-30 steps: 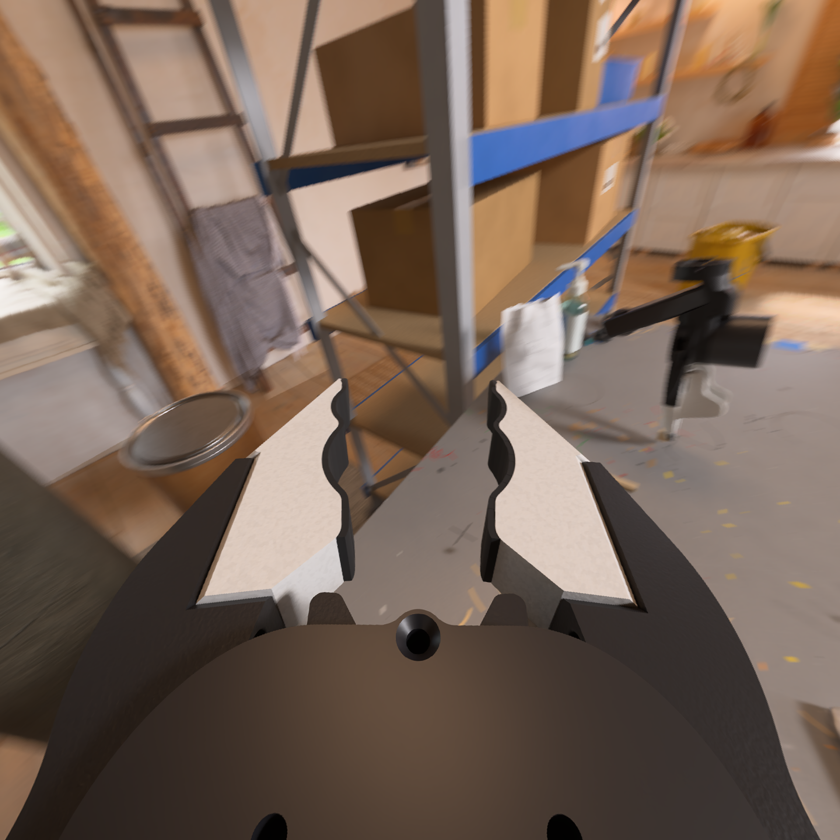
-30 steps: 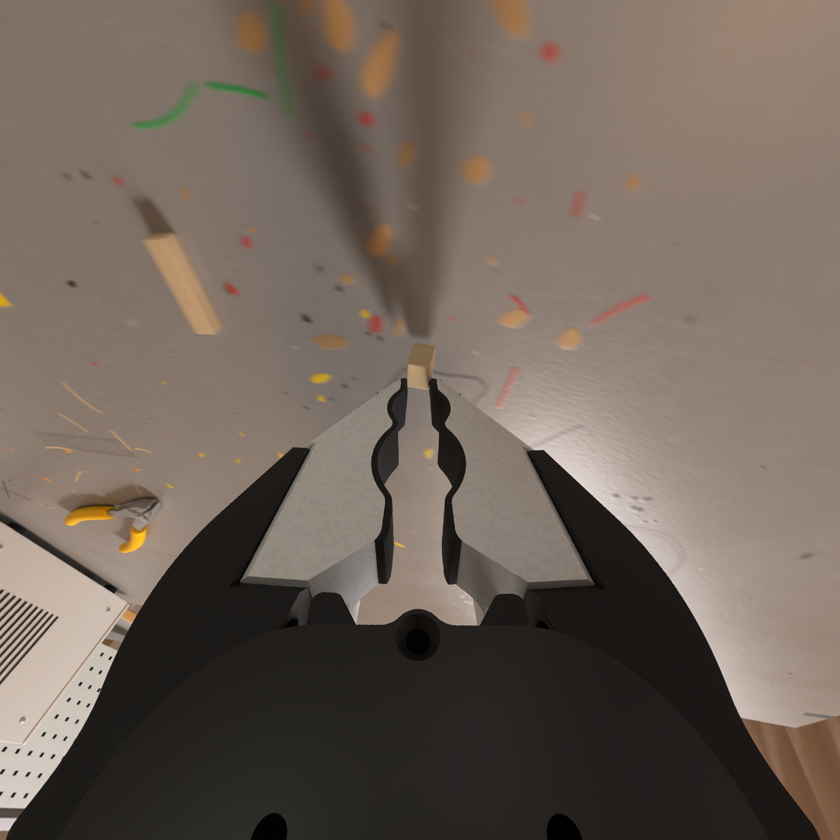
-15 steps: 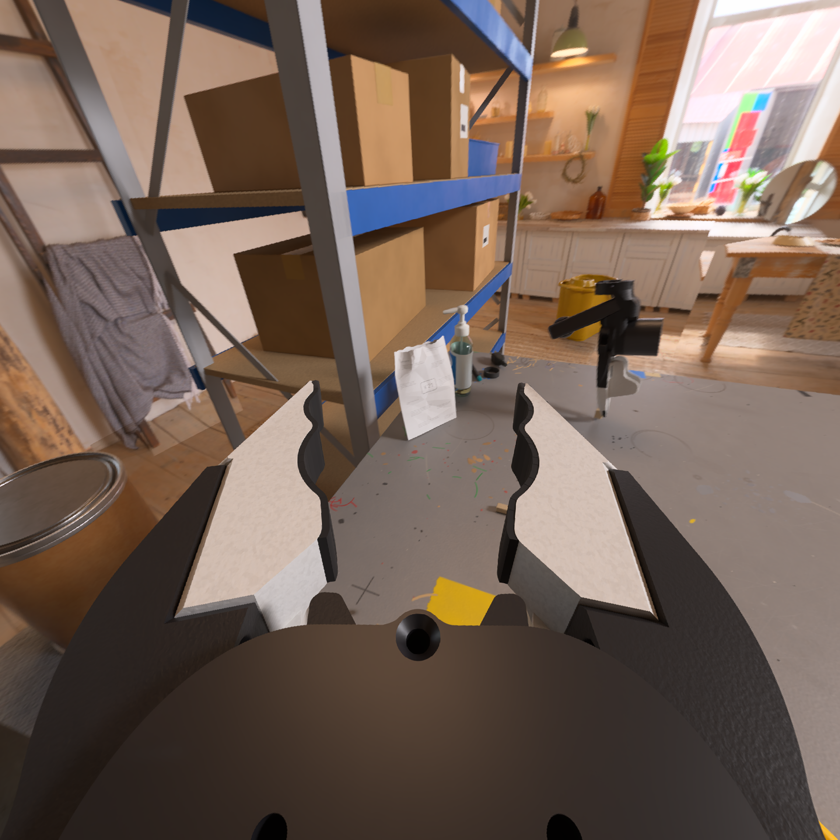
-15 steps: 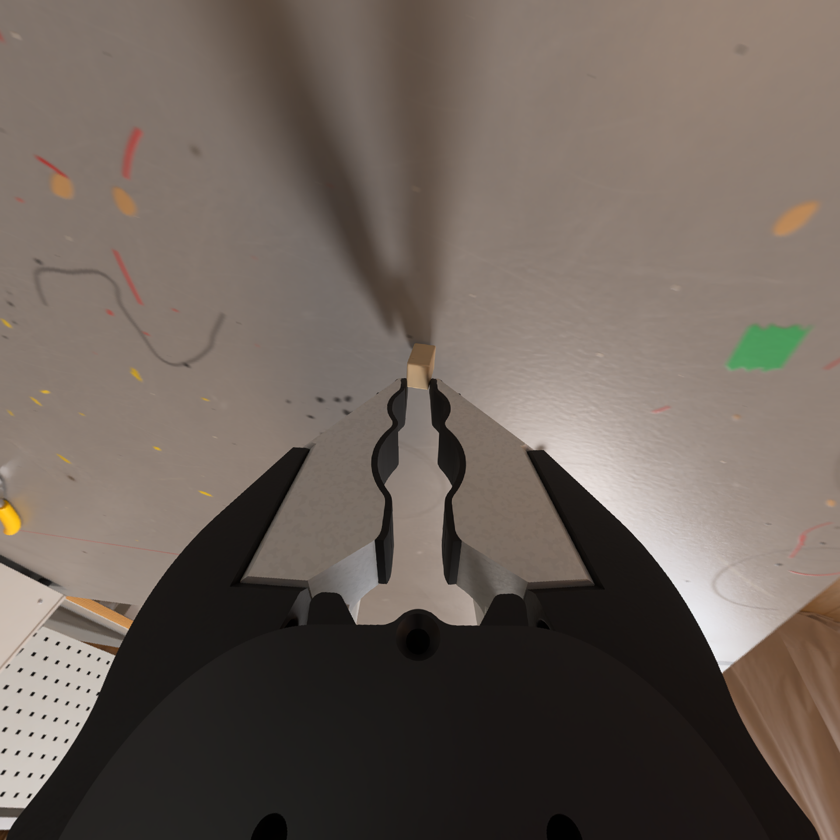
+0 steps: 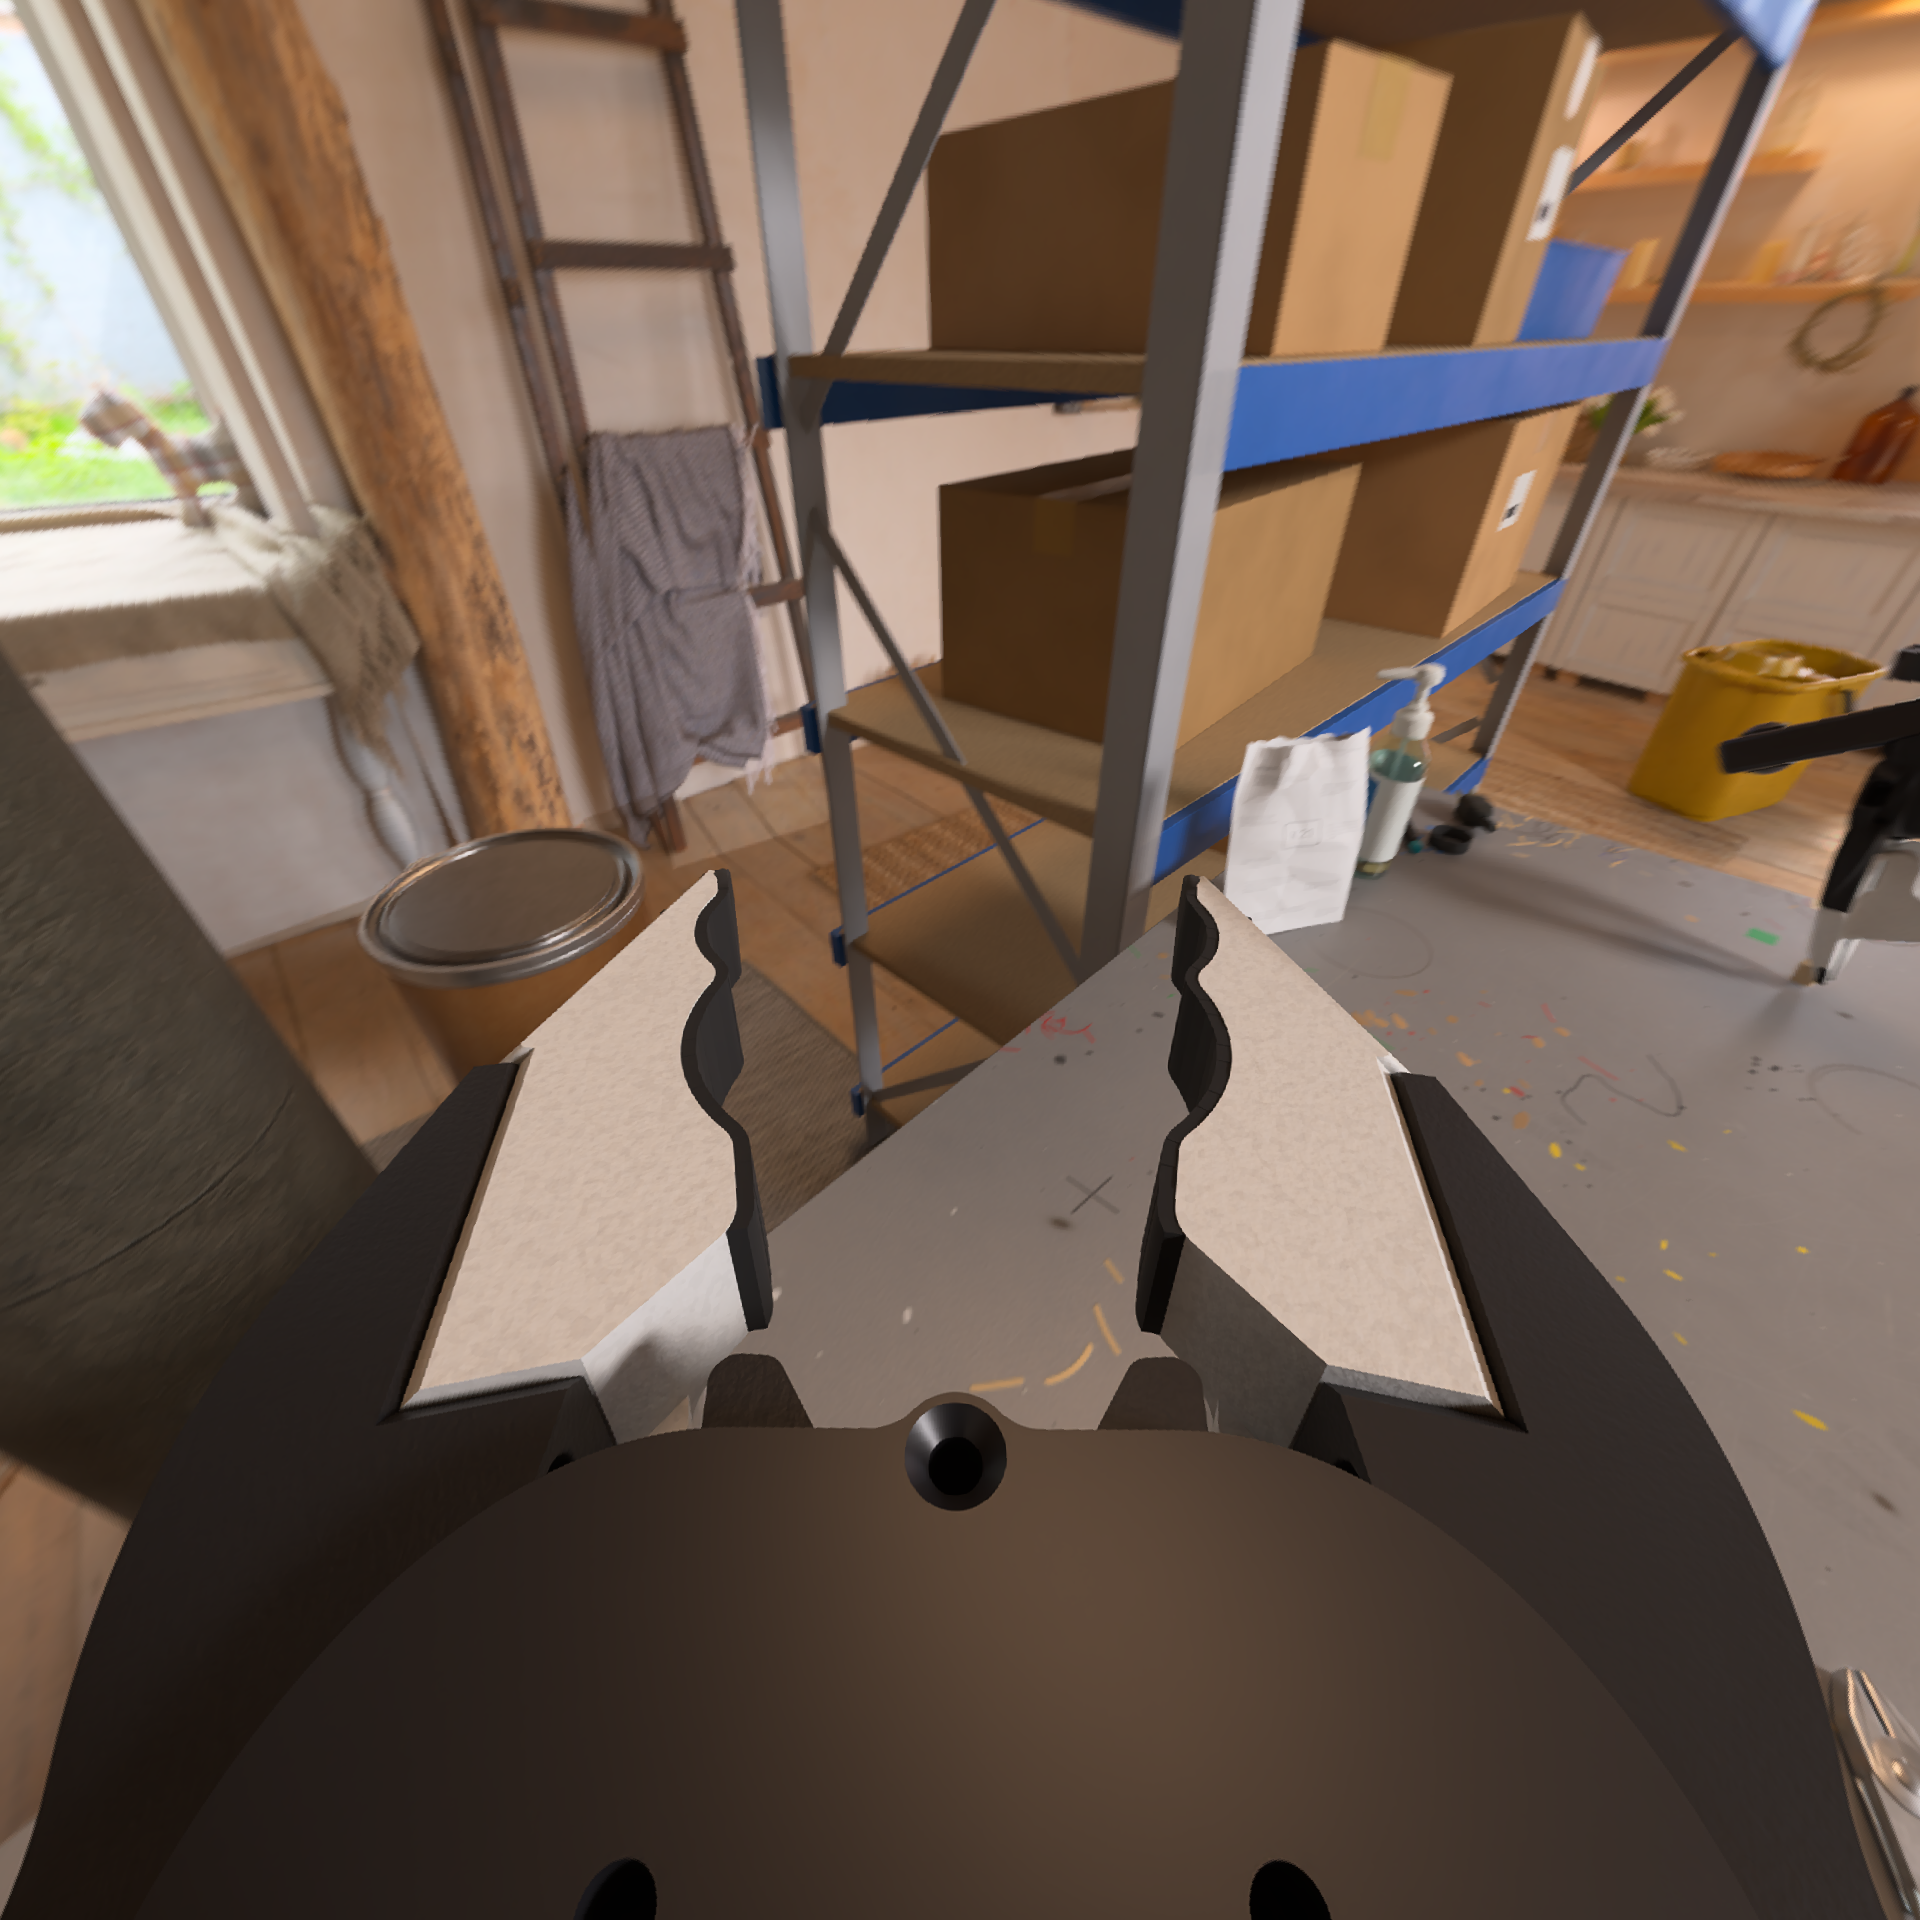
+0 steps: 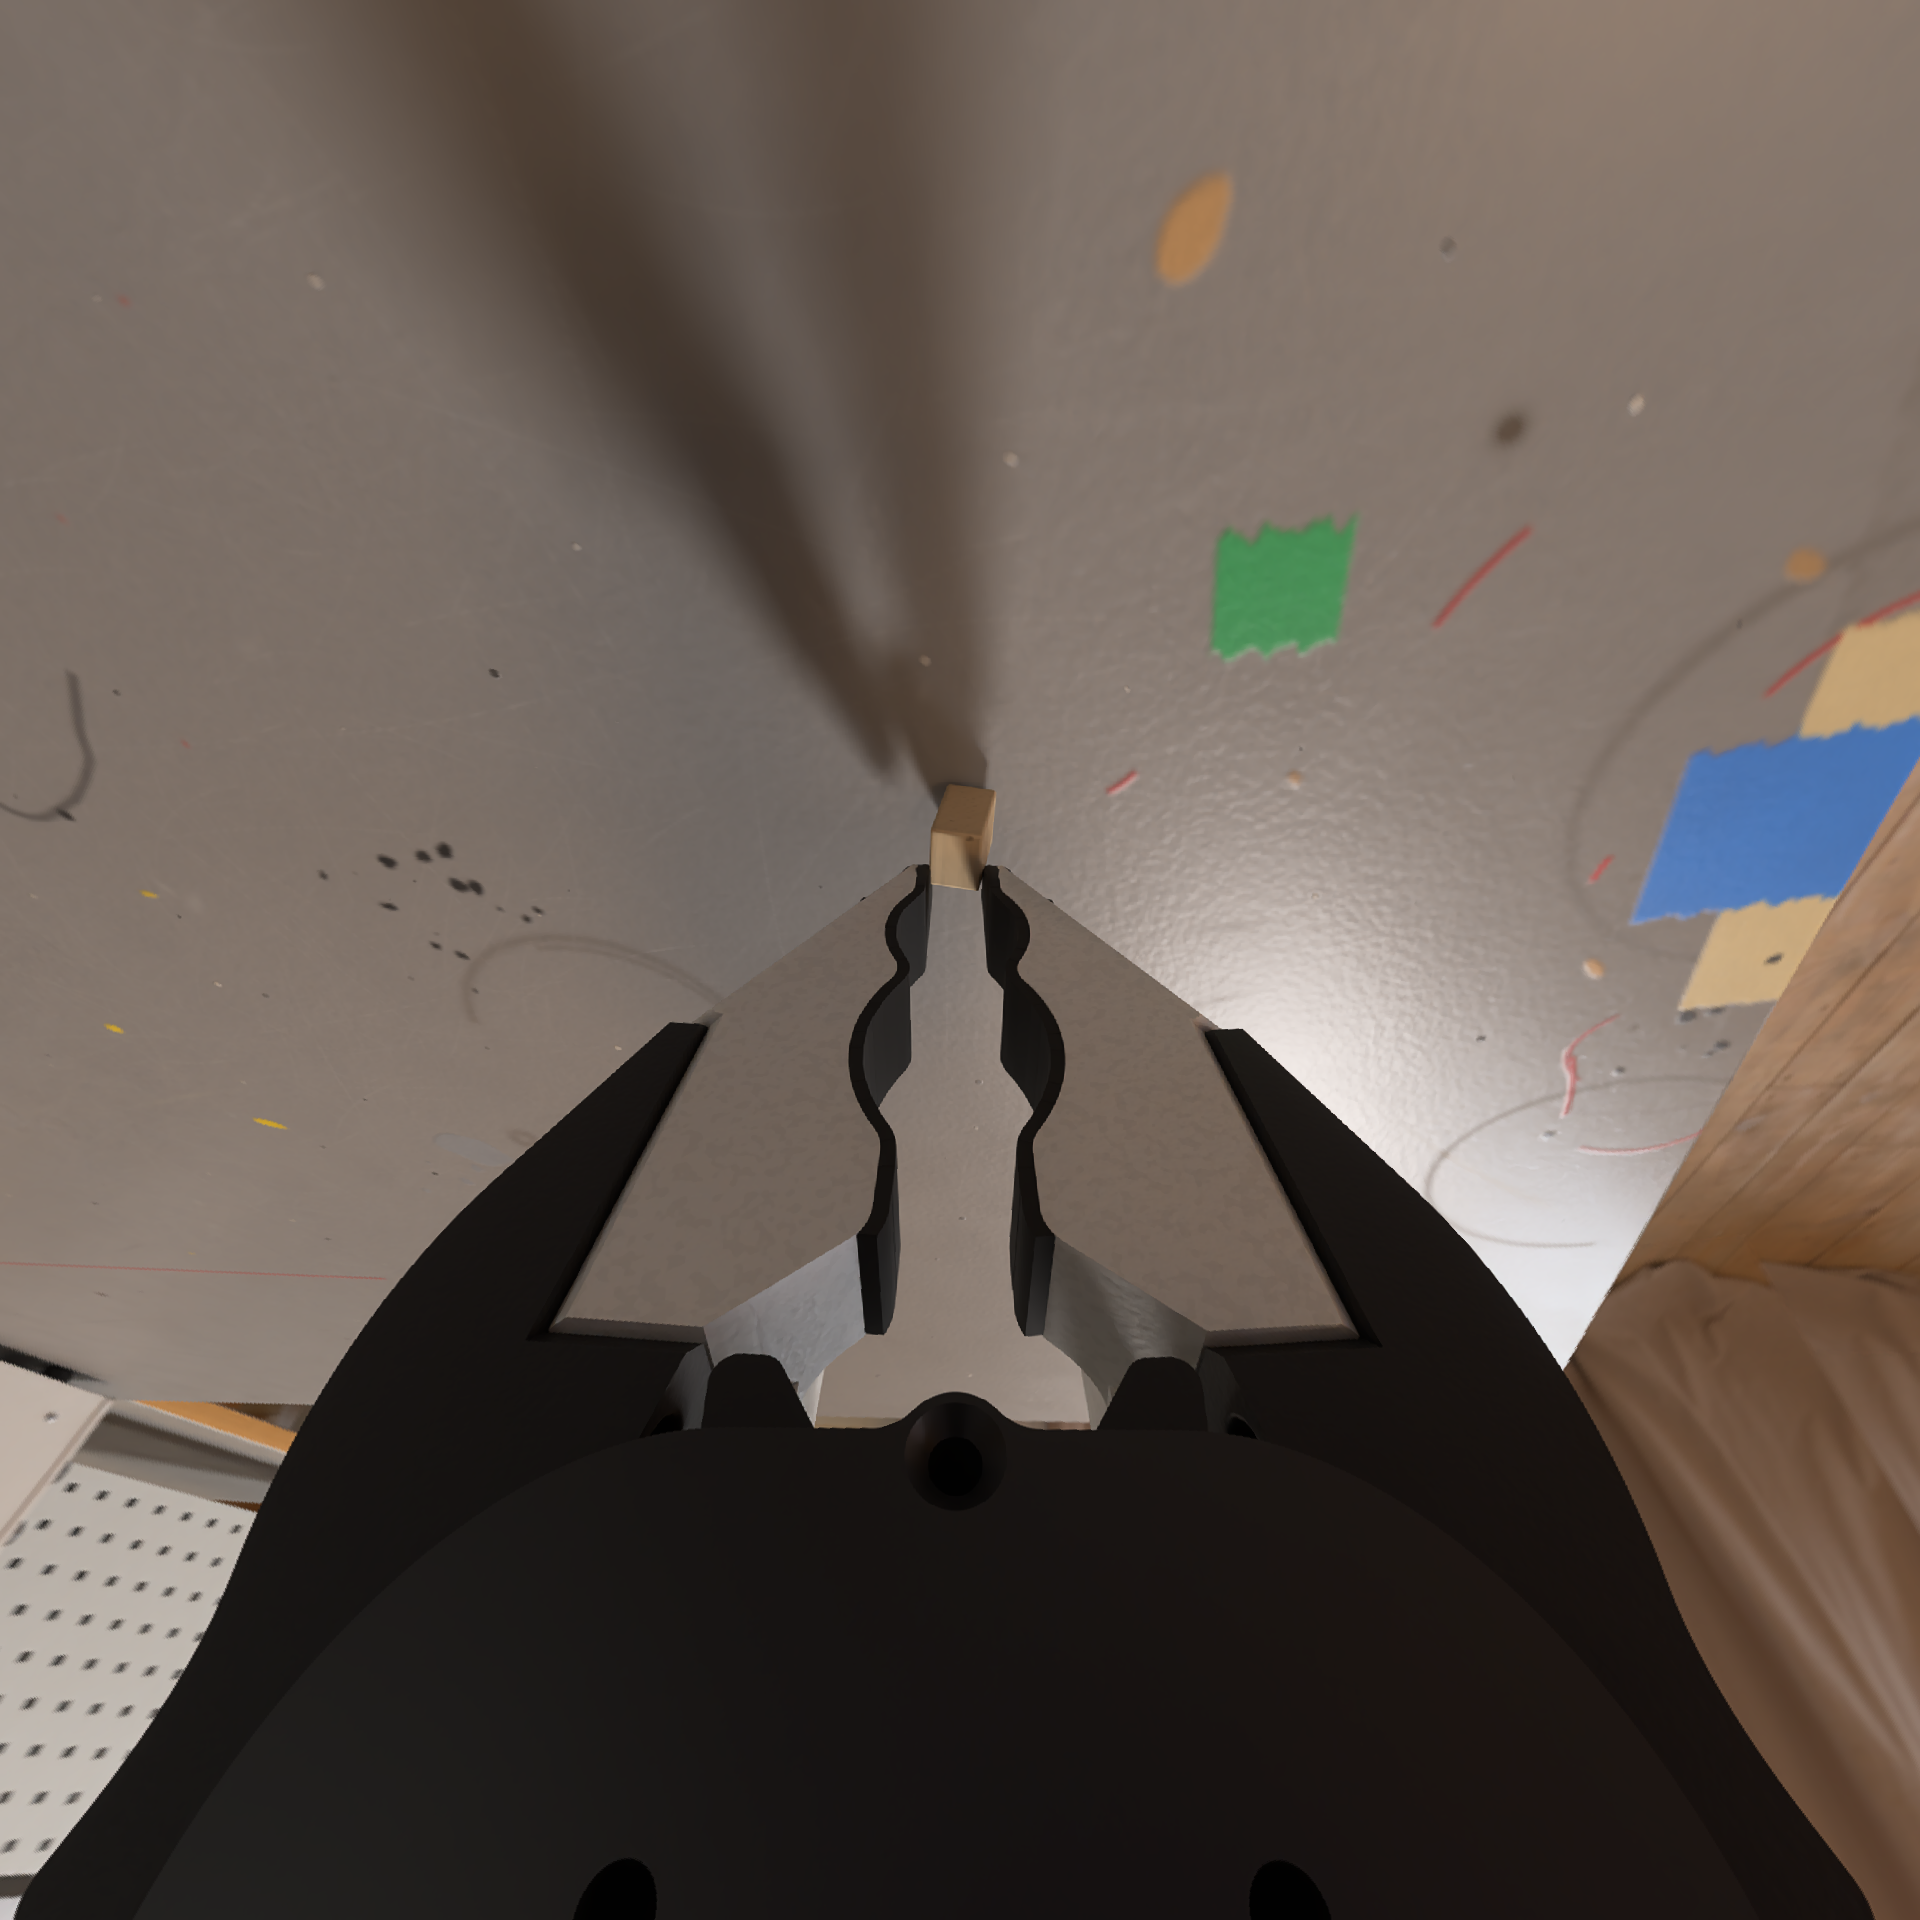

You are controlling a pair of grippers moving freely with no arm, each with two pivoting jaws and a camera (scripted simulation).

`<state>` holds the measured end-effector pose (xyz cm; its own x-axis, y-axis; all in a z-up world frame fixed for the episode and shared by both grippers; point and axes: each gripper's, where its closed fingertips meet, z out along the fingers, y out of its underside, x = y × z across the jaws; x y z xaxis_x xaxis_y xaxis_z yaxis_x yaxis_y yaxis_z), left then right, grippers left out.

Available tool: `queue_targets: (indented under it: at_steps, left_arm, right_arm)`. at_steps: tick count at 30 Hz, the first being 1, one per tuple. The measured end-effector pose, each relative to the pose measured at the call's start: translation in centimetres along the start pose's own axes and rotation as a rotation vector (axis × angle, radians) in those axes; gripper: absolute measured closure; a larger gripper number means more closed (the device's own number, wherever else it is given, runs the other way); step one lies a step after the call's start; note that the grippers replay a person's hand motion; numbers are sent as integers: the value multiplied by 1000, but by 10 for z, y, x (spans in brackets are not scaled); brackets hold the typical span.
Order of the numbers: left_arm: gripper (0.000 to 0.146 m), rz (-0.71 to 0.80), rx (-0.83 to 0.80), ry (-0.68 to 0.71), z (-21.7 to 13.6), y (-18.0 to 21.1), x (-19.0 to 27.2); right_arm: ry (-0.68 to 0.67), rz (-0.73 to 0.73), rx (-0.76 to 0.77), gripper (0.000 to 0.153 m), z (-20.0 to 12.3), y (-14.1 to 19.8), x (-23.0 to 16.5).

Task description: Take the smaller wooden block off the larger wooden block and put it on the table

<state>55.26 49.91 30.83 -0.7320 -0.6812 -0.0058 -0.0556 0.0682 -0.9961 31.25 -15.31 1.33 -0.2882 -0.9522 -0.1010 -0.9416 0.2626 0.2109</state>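
Right tool (image 6: 954,883) pinching small wooden block (image 6: 961,837) at tips, above table (image 6: 416,520); left tool (image 5: 956,914) spread, empty.

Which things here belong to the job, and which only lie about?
For the job:
- small wooden block, held in the right gripper
- table

Only lying about:
- white paper bag
- pump bottle
- green tape patch
- blue tape patch
- yellow bucket

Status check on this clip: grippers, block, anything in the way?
Right gripper shut on small wooden block, low over table. Left gripper open, empty. Nothing in the way.
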Motion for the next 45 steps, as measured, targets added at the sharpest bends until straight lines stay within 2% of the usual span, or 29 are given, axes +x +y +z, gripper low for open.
queue_targets:
  at_steps: [6, 22, 27, 34, 38, 39, 42, 45]
  left_arm:
    - [62, 0, -82, -49, -7, 13, -15]
    - [61, 5, -163, -48, 4, 29, -17]
    - [62, -15, -170, -75, 2, 33, -27]
    - [62, -7, -183, -93, 5, 35, -30]
    - [62, 17, -190, -83, 12, 36, -26]
    - [62, 22, -190, -85, 13, 36, -25]
    - [61, 37, -171, -142, 19, 34, -29]
    - [57, 87, -139, -236, 25, 29, -32]
  right_arm:
    - [-12, 123, -46, 143, 2, 11, 9]
    - [-66, 258, -61, 143, 4, 21, 15]
    - [-27, 241, -100, 143, 3, 21, 16]
    - [-38, 269, -124, 143, 2, 17, 15]
    - [-34, 273, -87, 143, 2, 15, 15]
    - [-34, 267, -60, 139, 3, 12, 14]
    - [-45, 265, 31, 107, 4, 4, 11]
    - [-11, 254, 134, 101, 0, -2, 14]
